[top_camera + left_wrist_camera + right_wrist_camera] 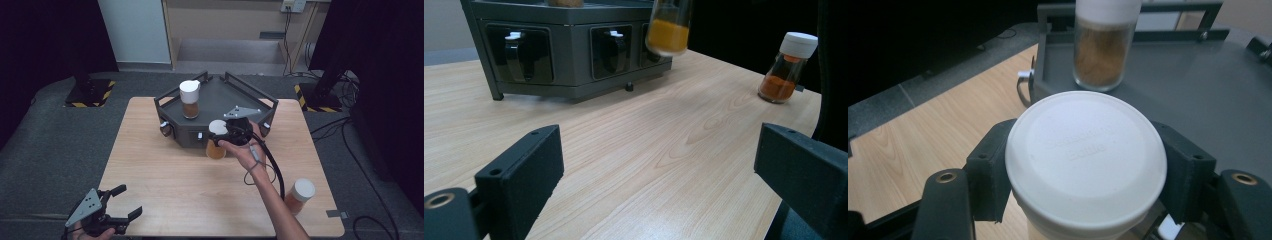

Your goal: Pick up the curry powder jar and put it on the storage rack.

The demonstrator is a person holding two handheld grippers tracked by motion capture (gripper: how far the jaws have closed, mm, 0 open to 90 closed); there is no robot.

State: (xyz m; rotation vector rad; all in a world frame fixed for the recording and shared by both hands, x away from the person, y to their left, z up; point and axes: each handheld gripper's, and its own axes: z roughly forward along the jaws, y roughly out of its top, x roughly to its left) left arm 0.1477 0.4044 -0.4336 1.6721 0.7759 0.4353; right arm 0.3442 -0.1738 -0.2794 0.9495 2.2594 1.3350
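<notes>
**Yellow-spice jar gripped at the rack's front edge**

The yellow-spice jar (216, 141) with its white lid hangs clear of the table just in front of the grey rack (200, 135), level with the rack's front wall. The right gripper (229, 132) pinches it under the lid, a jaw pressed on each side. On the rack's top, towards its back left, a brown-spice jar (189, 99) stands upright. An orange-spice jar (299, 195) stands well to the rack's front right, near the table (165, 175) edge. The left gripper (122, 202) rests well to the rack's front left, jaws spread with nothing between them.
</notes>
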